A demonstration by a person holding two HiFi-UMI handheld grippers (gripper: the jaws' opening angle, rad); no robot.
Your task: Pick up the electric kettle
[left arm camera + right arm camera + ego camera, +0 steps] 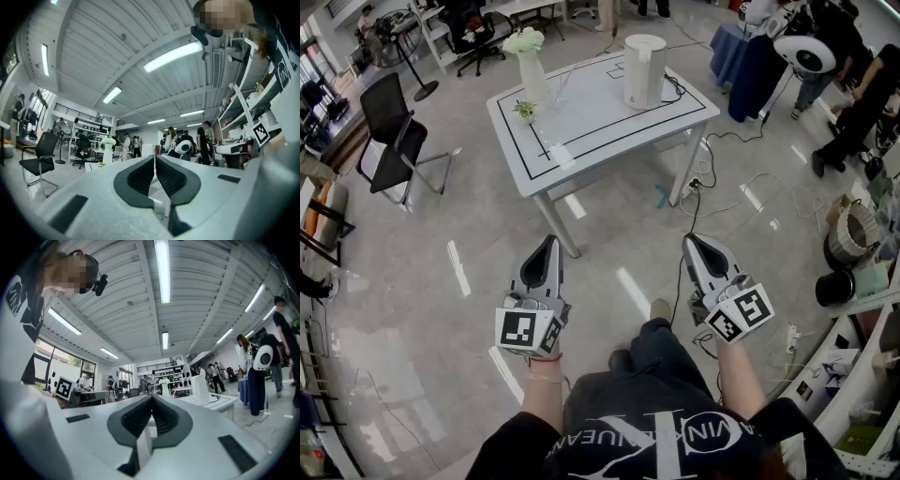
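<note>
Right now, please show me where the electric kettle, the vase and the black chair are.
electric kettle [644,73]: head view, middle of its white body.
vase [532,77]: head view, its white body below the flowers.
black chair [384,108]: head view, its backrest.

White electric kettle [644,72] and flower vase [531,70] stand apart on tabletop [600,127]; left gripper [549,242] and right gripper [692,240] well short of it, jaws together.
</note>
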